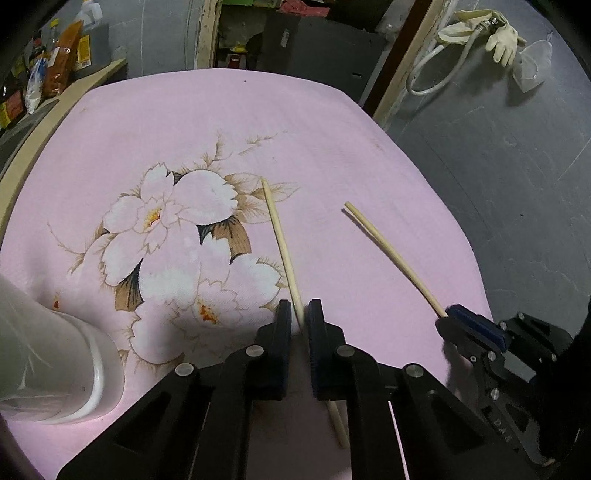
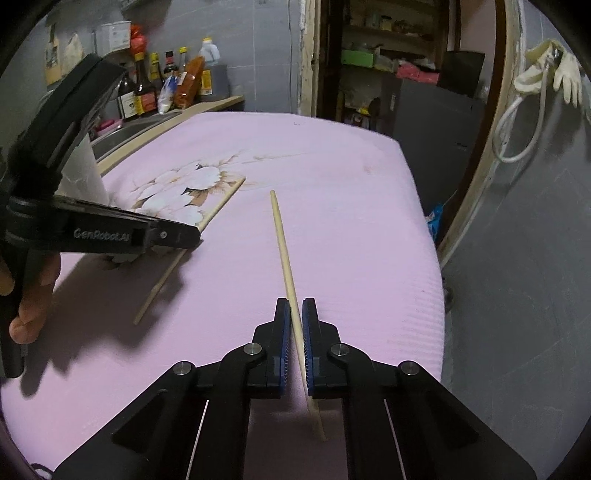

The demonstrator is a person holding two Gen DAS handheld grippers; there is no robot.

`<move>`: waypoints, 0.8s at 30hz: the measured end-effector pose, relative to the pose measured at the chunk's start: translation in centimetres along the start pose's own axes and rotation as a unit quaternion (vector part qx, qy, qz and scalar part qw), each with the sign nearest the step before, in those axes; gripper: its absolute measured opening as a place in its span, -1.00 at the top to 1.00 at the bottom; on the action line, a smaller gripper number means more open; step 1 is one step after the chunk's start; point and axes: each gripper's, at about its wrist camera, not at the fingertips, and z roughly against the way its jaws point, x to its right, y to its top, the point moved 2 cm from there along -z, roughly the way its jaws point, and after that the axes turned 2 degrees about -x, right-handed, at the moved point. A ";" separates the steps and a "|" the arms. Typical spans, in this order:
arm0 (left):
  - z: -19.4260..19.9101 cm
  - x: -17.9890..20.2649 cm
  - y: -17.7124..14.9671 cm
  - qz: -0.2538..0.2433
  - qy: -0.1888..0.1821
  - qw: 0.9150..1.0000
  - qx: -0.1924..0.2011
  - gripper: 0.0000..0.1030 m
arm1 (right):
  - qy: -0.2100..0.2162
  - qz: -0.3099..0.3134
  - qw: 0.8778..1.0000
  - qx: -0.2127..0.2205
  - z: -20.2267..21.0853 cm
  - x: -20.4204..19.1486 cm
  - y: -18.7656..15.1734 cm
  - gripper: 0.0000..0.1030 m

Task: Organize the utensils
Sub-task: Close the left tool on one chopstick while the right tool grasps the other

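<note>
Two pale wooden chopsticks lie on a table under a pink flowered cloth [image 1: 192,110]. My left gripper [image 1: 300,310] is shut on the near part of one chopstick [image 1: 280,240], which points away over the flower print. To its right, my right gripper [image 2: 295,314] is shut on the other chopstick [image 2: 282,243]. In the left wrist view that chopstick [image 1: 388,251] slants up-left from the right gripper [image 1: 452,312], its far tip just off the cloth. In the right wrist view a hand holds the left gripper [image 2: 197,236] over its chopstick [image 2: 221,203]. A white cup [image 1: 55,369] stands at the near left.
Sauce bottles and packets [image 2: 155,88] stand on a counter beyond the table's left edge. The cloth's right edge [image 1: 461,229] drops to grey floor. Pale gloves and a hose [image 1: 495,33] hang on the wall at the right. A doorway with shelves opens behind the table.
</note>
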 end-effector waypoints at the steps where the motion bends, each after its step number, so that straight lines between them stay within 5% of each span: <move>1: 0.0 -0.1 0.0 0.001 -0.002 1.000 -0.002 0.87 | 0.003 0.000 1.000 -0.003 -0.1 0.1 0.3 0.90; 24: -0.9 0.4 1.4 -0.016 0.022 1.000 -0.014 0.86 | 0.050 0.009 0.996 -0.070 -4.9 0.5 6.0 0.63</move>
